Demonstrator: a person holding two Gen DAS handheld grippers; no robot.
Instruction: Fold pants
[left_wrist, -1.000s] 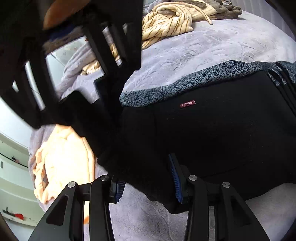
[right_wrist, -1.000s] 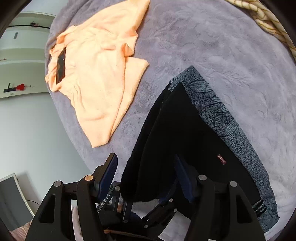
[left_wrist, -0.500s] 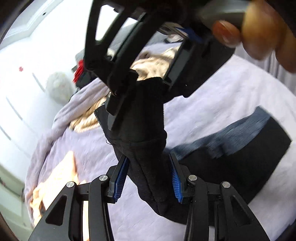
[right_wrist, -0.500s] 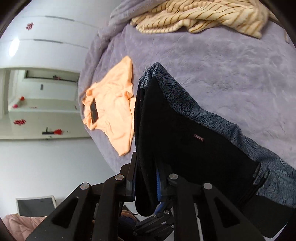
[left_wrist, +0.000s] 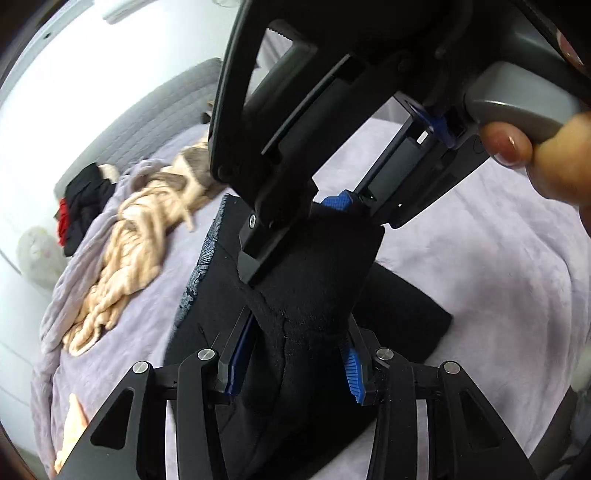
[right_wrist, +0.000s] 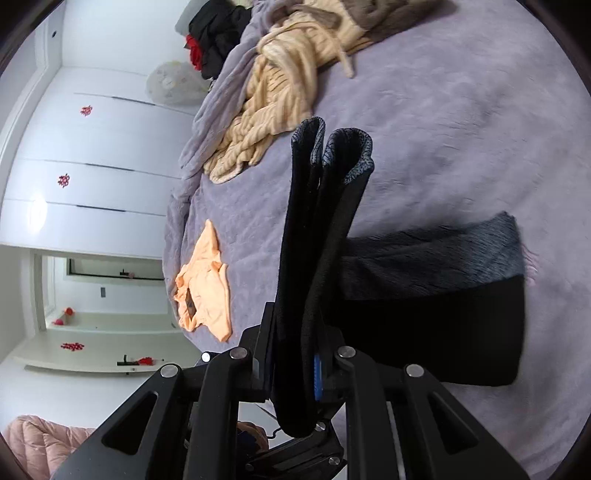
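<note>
A second ago the pants (left_wrist: 306, 280) lay flat on the bed (left_wrist: 480, 258); now my left gripper (left_wrist: 291, 358) and right gripper (right_wrist: 295, 365) both pinch their edge, lifted above the bed. Beyond the pants lies a beige sweater (right_wrist: 273, 107), so I judge the fold underway.

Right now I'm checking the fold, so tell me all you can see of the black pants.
The black pants look like thick, soft fleece with a grey patterned band along one edge. One end is lifted, bunched in layers, pinched in the left gripper and the right gripper, jaws shut on it. The rest lies flat on the lilac blanket.
</note>
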